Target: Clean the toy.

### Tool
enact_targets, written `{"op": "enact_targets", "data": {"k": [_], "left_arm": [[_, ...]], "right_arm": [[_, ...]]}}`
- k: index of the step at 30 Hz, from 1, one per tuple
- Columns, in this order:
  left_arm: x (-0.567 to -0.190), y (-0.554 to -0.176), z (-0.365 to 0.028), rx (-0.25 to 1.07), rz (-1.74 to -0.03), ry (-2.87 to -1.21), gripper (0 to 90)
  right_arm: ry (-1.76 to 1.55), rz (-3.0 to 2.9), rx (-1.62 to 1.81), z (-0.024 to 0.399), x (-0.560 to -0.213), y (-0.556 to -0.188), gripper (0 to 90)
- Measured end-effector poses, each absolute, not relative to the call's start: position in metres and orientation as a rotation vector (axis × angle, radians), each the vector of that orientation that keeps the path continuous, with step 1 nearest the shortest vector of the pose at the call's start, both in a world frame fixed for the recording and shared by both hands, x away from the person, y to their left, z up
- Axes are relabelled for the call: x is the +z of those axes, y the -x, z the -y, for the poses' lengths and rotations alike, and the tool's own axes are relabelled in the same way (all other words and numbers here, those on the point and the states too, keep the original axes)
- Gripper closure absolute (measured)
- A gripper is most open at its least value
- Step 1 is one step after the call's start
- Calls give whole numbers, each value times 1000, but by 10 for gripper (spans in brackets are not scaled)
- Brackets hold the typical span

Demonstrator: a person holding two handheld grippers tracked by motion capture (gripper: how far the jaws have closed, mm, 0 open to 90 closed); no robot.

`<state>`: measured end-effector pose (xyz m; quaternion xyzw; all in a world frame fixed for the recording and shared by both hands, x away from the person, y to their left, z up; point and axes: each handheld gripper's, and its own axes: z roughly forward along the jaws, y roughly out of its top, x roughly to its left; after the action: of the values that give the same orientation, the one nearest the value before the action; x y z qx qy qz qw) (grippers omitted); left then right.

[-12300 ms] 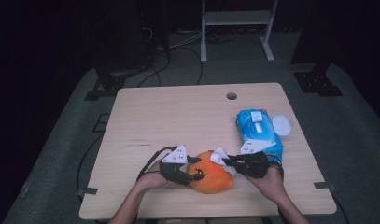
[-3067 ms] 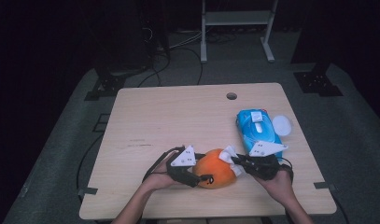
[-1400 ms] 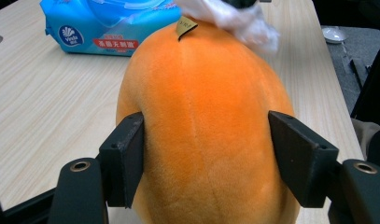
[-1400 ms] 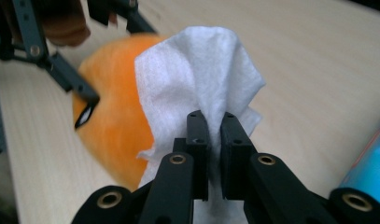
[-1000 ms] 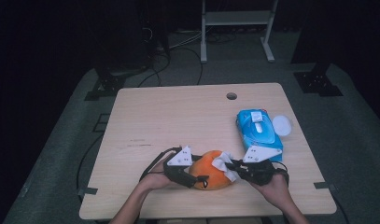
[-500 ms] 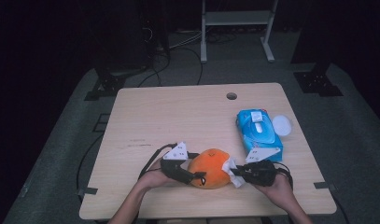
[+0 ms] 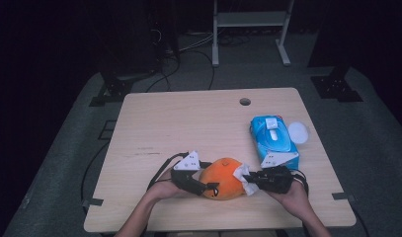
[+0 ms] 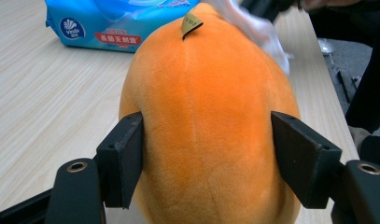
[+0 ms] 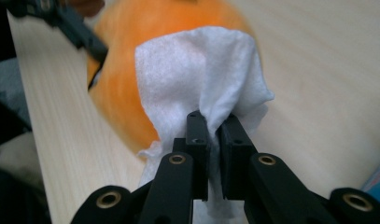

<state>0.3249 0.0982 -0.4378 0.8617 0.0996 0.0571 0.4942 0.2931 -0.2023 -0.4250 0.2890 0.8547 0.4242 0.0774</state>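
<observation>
The orange plush toy sits near the table's front edge; the left hand-held gripper clamps its flanks, the right hand-held gripper pinches a white wipe against it; probably light and squashy (grip the wide middle).

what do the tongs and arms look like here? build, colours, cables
Both the left tongs and right tongs are black, each topped with a pale grey three-cornered plate with small dark marks. Jaws are flat black blocks on arms with brass-ringed holes. Black cables loop from each. Forearms are bare, no sleeves in view.
</observation>
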Motion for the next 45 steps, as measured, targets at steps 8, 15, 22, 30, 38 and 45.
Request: {"op": "enact_targets", "data": {"k": [8, 15, 22, 30, 38, 45], "left_arm": [[-437, -321, -94, 147, -208, -2087, 305], [-436, -324, -95, 148, -225, -2090, 300], [-436, -325, -95, 143, -268, -2083, 286], [-428, -310, -79, 231, -115, -2128, 310], [-427, -307, -75, 246, -86, -2130, 319], [-426, -304, -73, 268, -58, -2151, 318]], "right_arm": [[-822, -2468, 1344, 204, -409, -291, 830], [-827, -2535, 1321, 202, -414, -296, 829], [-837, -2665, 1200, 208, -430, -298, 826], [-735, -2462, 1405, 197, -394, -290, 826], [-782, -2416, 1375, 202, -396, -294, 825], [-753, -2408, 1394, 192, -397, -288, 825]]}}
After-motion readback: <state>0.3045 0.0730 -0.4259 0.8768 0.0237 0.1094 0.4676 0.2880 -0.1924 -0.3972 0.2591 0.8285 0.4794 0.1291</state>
